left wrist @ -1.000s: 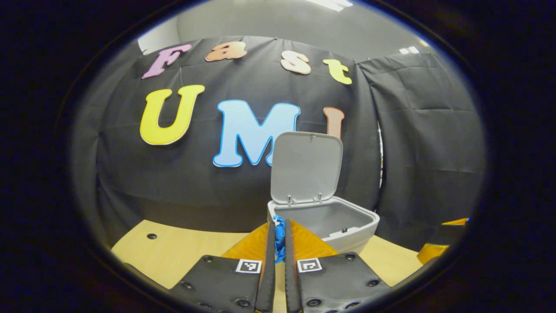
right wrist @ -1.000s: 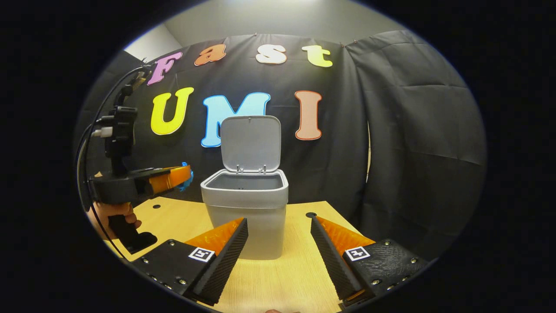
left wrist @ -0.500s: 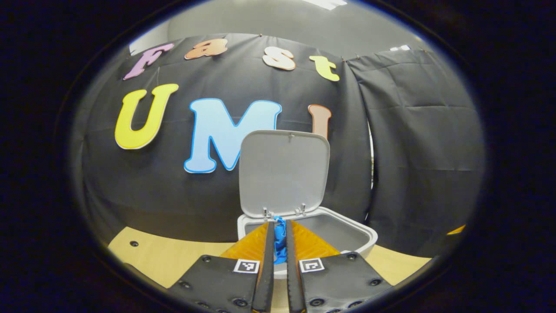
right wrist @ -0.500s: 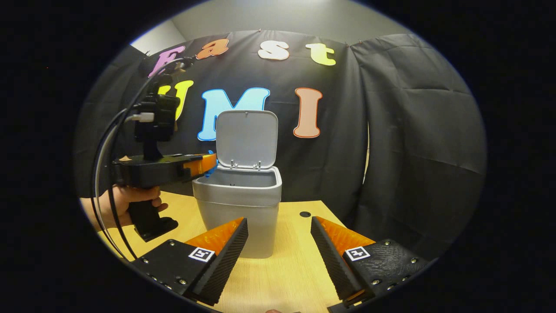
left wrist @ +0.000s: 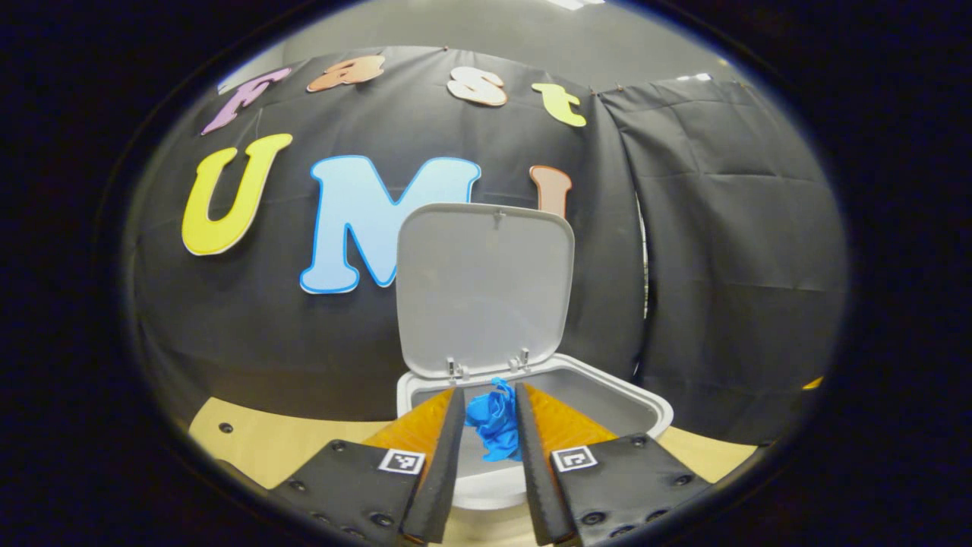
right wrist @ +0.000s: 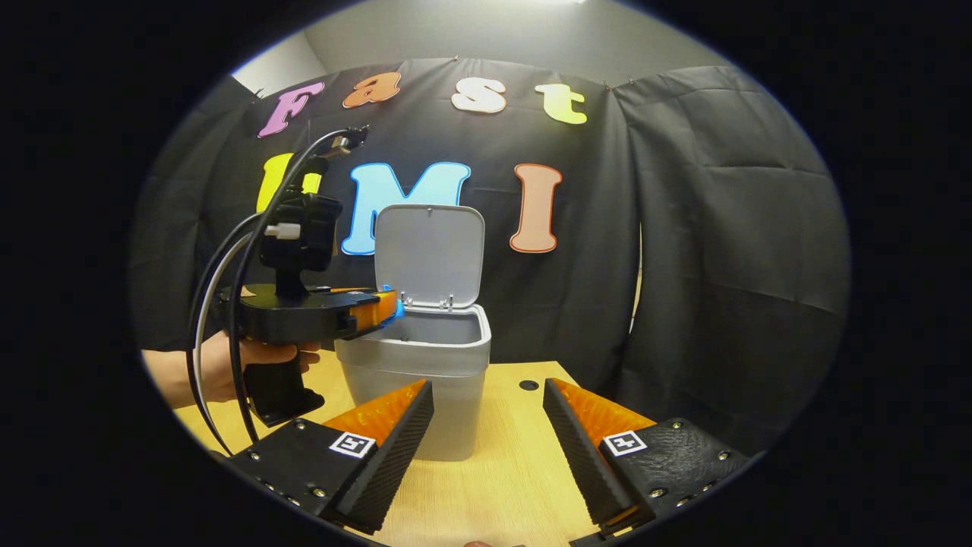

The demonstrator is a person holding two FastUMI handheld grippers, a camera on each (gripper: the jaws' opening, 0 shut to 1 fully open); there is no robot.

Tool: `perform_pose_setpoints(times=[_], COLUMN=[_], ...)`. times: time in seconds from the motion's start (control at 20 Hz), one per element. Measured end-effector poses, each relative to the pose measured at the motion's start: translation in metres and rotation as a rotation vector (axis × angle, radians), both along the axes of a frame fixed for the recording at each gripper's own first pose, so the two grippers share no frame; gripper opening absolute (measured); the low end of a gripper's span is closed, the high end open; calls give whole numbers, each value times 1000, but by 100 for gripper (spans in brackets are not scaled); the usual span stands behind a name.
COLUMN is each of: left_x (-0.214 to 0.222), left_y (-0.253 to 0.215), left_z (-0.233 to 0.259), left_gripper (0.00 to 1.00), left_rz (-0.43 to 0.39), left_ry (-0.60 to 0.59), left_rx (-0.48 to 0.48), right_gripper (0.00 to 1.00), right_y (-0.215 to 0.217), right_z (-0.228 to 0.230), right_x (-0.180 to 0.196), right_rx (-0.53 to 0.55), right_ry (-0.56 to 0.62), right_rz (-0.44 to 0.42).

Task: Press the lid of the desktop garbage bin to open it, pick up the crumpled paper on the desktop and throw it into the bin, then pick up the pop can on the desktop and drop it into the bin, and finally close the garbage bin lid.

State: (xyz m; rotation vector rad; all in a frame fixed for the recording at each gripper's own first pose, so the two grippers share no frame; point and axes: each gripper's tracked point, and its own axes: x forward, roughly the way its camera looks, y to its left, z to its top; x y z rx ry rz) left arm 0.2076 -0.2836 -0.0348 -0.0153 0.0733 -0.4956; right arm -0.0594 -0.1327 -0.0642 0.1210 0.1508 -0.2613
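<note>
Over the open mouth of the grey garbage bin (left wrist: pixel 607 399), the left claw (left wrist: pixel 490 414) hangs with its fingers parted; the blue crumpled paper (left wrist: pixel 493 425) sits loose between them, and whether either finger touches it cannot be told. The lid (left wrist: pixel 486 285) stands upright at the back of the bin. In the right gripper view a hand (right wrist: pixel 228 365) holds that claw level at the bin's rim (the bin stands on the wooden bench (right wrist: pixel 501 486)). The right claw (right wrist: pixel 486 418) waits low, fingers wide apart and empty.
</note>
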Motion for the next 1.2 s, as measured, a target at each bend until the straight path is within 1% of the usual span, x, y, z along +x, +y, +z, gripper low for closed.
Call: perform_pose_setpoints(times=[0.05, 0.1, 0.15, 0.25, 0.35, 0.5, 0.65, 0.9, 1.0, 1.05, 1.15, 1.2], left_x=[-2, -3, -5, -11, -19, -36, -57, -99, -114, -121, -135, -142], left_y=[0, 2, 3, 10, 20, 41, 68, 131, 160, 174, 202, 216], left_z=[-1, -2, 0, 0, 5, 15, 28, 24, 19, 17, 15, 13], left_gripper=[58, 62, 63, 83, 87, 93, 99, 99, 99, 99, 99, 95], left_rz=[-8, -7, -16, -3, 13, 47, 88, 196, 241, 257, 286, 299], left_ry=[5, 8, 14, 22, 7, -35, -52, -56, -55, -55, -43, -31], left_rx=[-4, -10, -19, -34, -40, -18, -43, -67, -55, -40, -27, -25], right_gripper=[94, 94, 94, 94, 94, 94, 94, 94, 94, 94, 94, 95], right_y=[0, 1, 2, 6, 13, 27, 45, 84, 100, 109, 120, 128], right_z=[0, 1, 2, 5, 5, 6, 7, 5, 4, 2, -5, -7], right_x=[-1, 0, 0, 0, 1, 3, 5, 5, 7, 8, 13, 13], right_rx=[-5, -7, -5, -4, -10, -10, -1, -2, 15, 22, 25, 32], right_ry=[2, 4, 1, -5, -8, -11, -18, -36, -51, -51, -18, 1], right_rz=[0, 0, 1, 9, 26, 74, 130, 260, 299, 311, 308, 315])
